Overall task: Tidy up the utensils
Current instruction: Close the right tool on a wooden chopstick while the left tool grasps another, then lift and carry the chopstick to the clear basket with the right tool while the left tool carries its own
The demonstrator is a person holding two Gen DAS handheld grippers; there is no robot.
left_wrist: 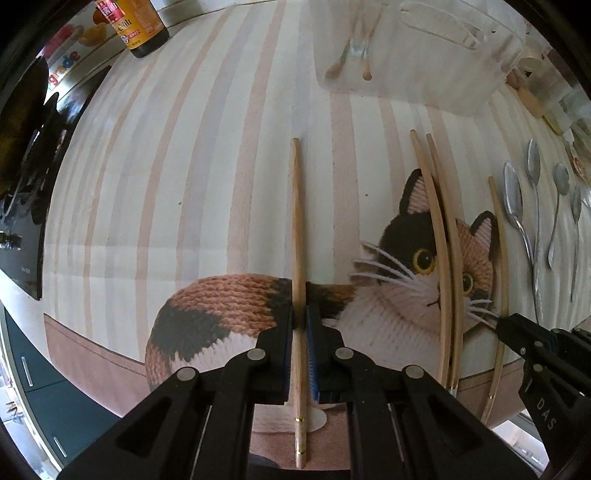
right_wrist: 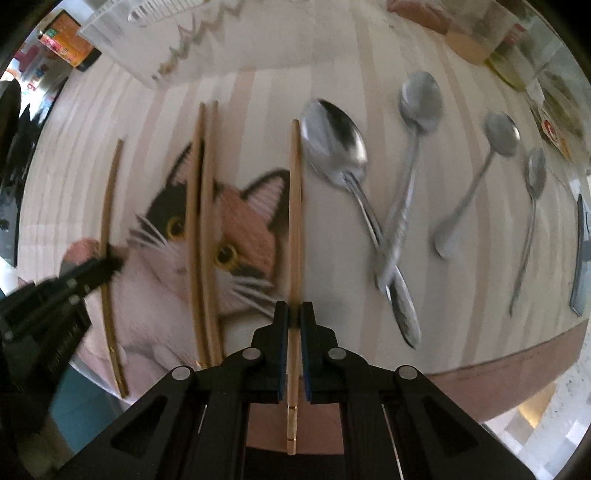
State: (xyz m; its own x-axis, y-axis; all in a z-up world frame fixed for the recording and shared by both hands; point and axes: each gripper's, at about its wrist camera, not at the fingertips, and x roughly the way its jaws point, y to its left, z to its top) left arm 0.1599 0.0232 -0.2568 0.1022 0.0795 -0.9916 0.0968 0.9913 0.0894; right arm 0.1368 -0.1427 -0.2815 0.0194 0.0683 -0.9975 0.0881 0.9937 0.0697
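Two-handed grasp over a striped cloth [left_wrist: 207, 147] printed with a knitted cat [left_wrist: 424, 266]. The left gripper [left_wrist: 300, 325] is pointing down at the cloth and clenching a wooden chopstick [left_wrist: 297, 229] between its blue-lined pads; the stick is running lengthwise through the jaws, its gold-banded end lying nearest the camera. The right gripper [right_wrist: 294, 314] is likewise clamping a second chopstick [right_wrist: 294, 206], which is passing straight between its pads with the banded end toward the lens.

Between the two held sticks, a pair of chopsticks [left_wrist: 443, 258] is lying side by side and touching, across the cat's face. In the right wrist view this pair [right_wrist: 202, 229] is sitting to the left of the gripped stick, with the left gripper and its stick beyond it at the left edge.

Just right of the right-hand chopstick, a large spoon [right_wrist: 334, 144] is resting bowl up, its bowl close beside the stick's far end. Its handle is crossing that of a second spoon [right_wrist: 421, 99]. Two smaller spoons [right_wrist: 502, 133] [right_wrist: 536, 170] are lying farther right, apart from each other. A dark flat object at the right edge is too cut off to identify.

At the far side of the cloth, a clear plastic container [left_wrist: 424, 55] is standing with utensils dimly visible inside. A dark sauce bottle [left_wrist: 136, 26] is standing at the far left corner.
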